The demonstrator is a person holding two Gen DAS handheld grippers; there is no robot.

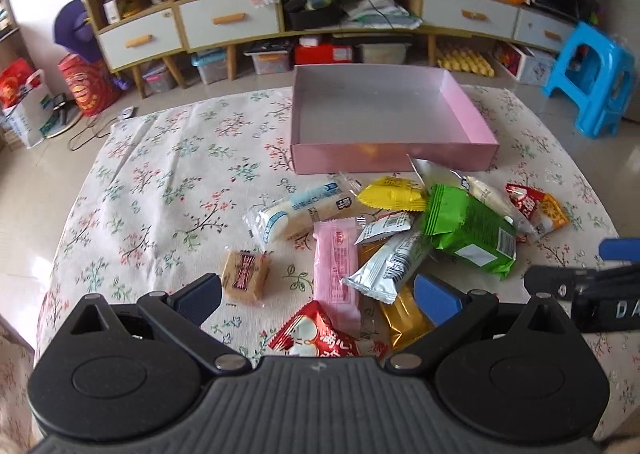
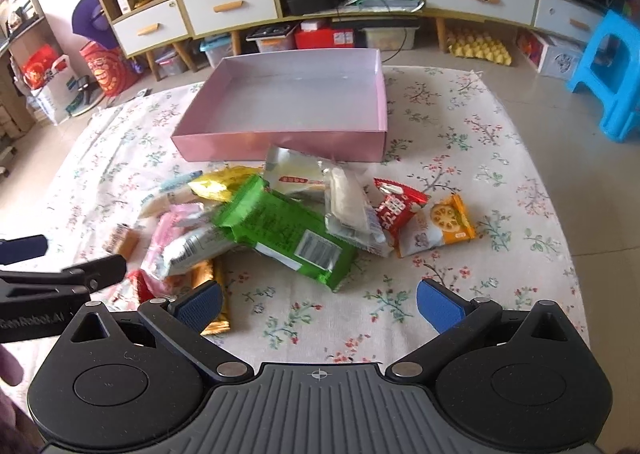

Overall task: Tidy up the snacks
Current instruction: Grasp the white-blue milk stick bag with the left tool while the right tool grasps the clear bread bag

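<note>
An empty pink box (image 1: 394, 160) (image 2: 280, 144) sits on the floral tablecloth, behind a pile of snack packets. The pile holds a green packet (image 1: 468, 230) (image 2: 284, 232), a pink bar (image 1: 335, 266), a silver packet (image 1: 390, 266), a yellow packet (image 1: 394, 194), a white roll pack (image 1: 296, 210) and a red packet (image 1: 316, 334). A small brown biscuit pack (image 1: 245, 274) lies apart at the left. My left gripper (image 1: 318, 300) is open, low over the pink bar and red packet. My right gripper (image 2: 318, 304) is open over bare cloth, just in front of the green packet.
An orange-and-white packet (image 2: 440, 228) and a red one (image 2: 396, 204) lie at the pile's right. The table (image 2: 500, 158) ends behind the box. Beyond are a low cabinet with drawers (image 1: 230, 20), storage bins and a blue stool (image 1: 592, 82).
</note>
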